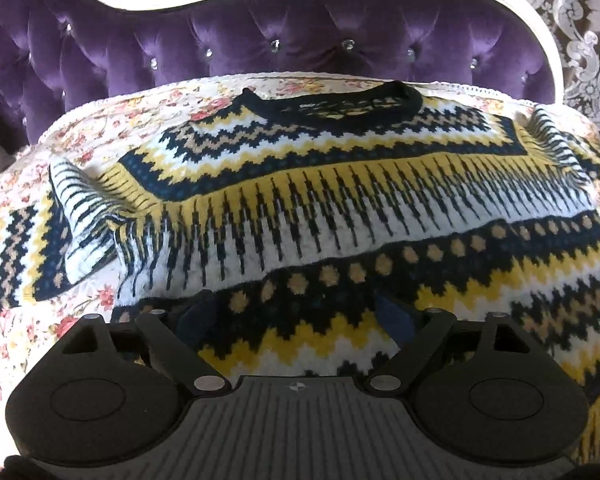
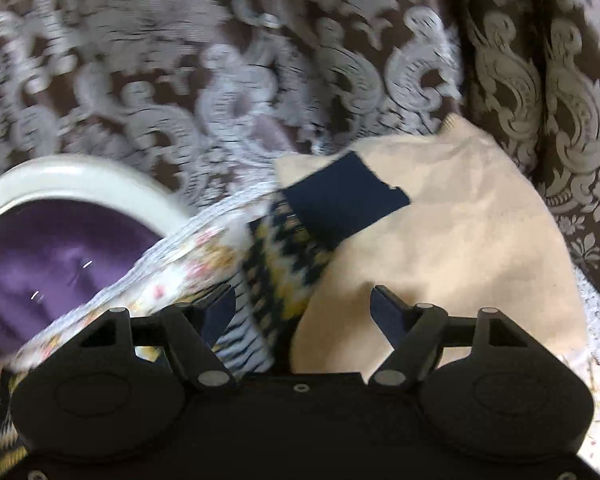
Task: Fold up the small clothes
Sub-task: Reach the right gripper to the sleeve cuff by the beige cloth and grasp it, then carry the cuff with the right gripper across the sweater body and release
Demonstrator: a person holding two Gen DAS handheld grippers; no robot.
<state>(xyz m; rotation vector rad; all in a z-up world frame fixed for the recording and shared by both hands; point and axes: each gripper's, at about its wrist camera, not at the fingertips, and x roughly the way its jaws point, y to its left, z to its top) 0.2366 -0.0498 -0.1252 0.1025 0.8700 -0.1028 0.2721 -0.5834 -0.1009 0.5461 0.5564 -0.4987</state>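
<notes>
Lying flat on the bed (image 1: 24, 208), front up, the sweater (image 1: 340, 208) spreads across a floral bedspread (image 1: 112, 120), its black collar (image 1: 332, 108) toward the purple tufted headboard (image 1: 220, 36). One sleeve (image 1: 32, 240) bends back at the left edge of the left wrist view; the other runs off toward the right. The lower body of the knit fills the foreground of that view.

Left tongs (image 1: 296, 316): spread wide, fingers low over the lower body of the sweater, one fingertip (image 1: 198, 320) each side of a zigzag band. Knit lies between them; the pads do not press it. Whether the tips touch the cloth cannot be told.

Right tongs (image 2: 304, 312): spread wide, nothing gripped. The right wrist view is blurred. A patterned sleeve (image 2: 284, 264) with a dark cuff (image 2: 340, 200) runs up between the fingers, nearer the left one, clear of both pads. The cuff end rests on a cream cloth (image 2: 460, 240) that lies at the bed's edge beside the bedspread. Behind stands a brown curtain (image 2: 220, 60) with a pale scroll pattern; the headboard's white frame (image 2: 80, 176) shows at the left
</notes>
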